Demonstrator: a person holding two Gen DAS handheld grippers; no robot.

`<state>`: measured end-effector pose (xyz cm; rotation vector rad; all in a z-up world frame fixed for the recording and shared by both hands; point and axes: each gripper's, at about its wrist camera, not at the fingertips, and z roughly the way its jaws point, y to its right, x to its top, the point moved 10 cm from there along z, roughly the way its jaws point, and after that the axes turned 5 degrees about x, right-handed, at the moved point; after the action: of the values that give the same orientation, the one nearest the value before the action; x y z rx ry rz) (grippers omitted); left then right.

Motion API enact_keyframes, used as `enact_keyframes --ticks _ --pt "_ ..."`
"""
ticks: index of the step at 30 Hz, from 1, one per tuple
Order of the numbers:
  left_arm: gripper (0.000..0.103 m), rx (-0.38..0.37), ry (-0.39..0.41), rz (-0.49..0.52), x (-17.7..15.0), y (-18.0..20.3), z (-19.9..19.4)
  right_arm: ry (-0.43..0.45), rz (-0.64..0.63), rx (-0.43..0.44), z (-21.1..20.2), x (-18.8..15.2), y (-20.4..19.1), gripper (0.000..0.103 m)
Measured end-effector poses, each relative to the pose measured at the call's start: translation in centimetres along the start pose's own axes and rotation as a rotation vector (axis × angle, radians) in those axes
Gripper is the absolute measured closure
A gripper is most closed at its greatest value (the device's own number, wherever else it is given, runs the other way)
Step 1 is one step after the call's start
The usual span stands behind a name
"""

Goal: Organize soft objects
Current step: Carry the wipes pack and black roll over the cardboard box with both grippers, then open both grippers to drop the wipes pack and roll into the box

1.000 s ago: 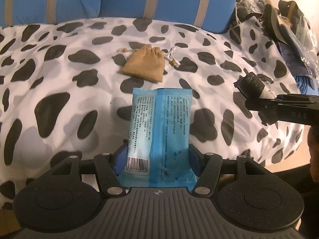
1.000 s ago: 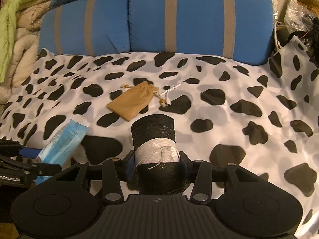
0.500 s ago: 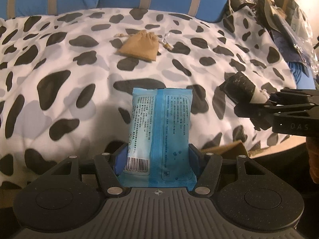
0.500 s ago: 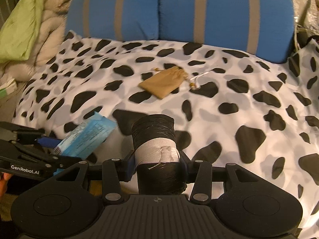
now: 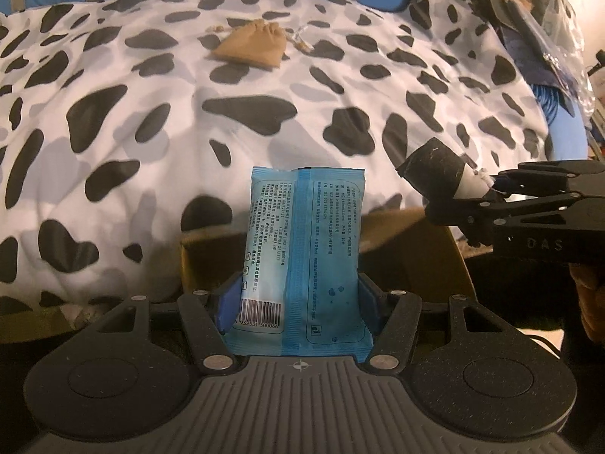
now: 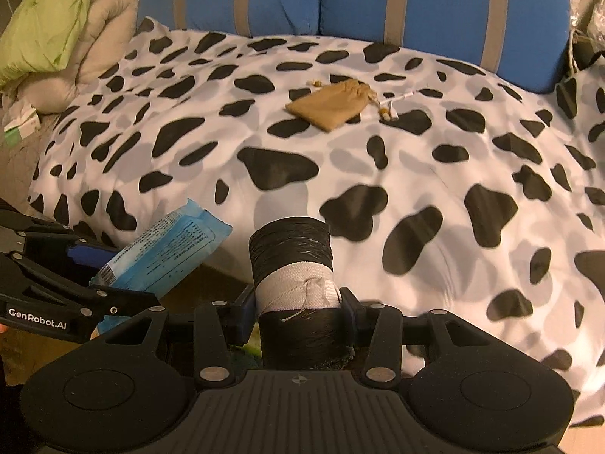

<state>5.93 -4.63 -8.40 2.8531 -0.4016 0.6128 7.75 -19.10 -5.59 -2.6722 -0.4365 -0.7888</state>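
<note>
My left gripper [image 5: 298, 302] is shut on a blue wet-wipe pack [image 5: 302, 242], which stands upright between the blue pads. Behind and below the pack, an open cardboard box [image 5: 416, 261] sits against the near edge of the bed. At the right, my right gripper [image 5: 487, 189] is shut on a black roll with a white band [image 5: 431, 166] and hangs over the box's right side. The right wrist view shows the same roll [image 6: 291, 257] clamped in the right gripper [image 6: 298, 310], with the pack [image 6: 170, 249] to its left. A tan drawstring pouch [image 6: 331, 104] lies farther back on the bed.
A cow-patterned duvet [image 6: 435, 143] covers the bed, with blue striped pillows [image 6: 416, 0] along its back. Green and beige bedding [image 6: 49, 22] is heaped at the far left. Bags and cables [image 5: 537, 26] crowd the bed's right side. A hand [image 5: 586, 295] holds the right gripper.
Both grippers have drawn back from the middle of the bed to its near edge, still holding their objects. The cardboard box has come into view beneath them, and the pouch now lies farther off.
</note>
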Motion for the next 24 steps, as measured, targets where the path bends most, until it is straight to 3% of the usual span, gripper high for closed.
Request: enact_keyframes --ticks 5,15,19,24 --pt "0.043 0.004 -0.030 0.008 -1.1 0.4 -0.1 -0.033 0.022 -0.041 0.0 -1.2 0.1 0.056" --pt "0.037 0.037 -0.143 0.008 -3.1 0.4 1.2 -0.064 0.025 -0.037 0.2 -2.1 -0.5 0.055" --pt "0.031 0.032 -0.144 -0.004 -3.1 0.2 1.1 -0.080 0.026 -0.036 0.6 -2.2 -0.5 0.055" --pt "0.031 0.030 -0.128 -0.034 -2.6 -0.1 0.9 -0.091 0.020 -0.024 0.7 -2.3 -0.8 0.055"
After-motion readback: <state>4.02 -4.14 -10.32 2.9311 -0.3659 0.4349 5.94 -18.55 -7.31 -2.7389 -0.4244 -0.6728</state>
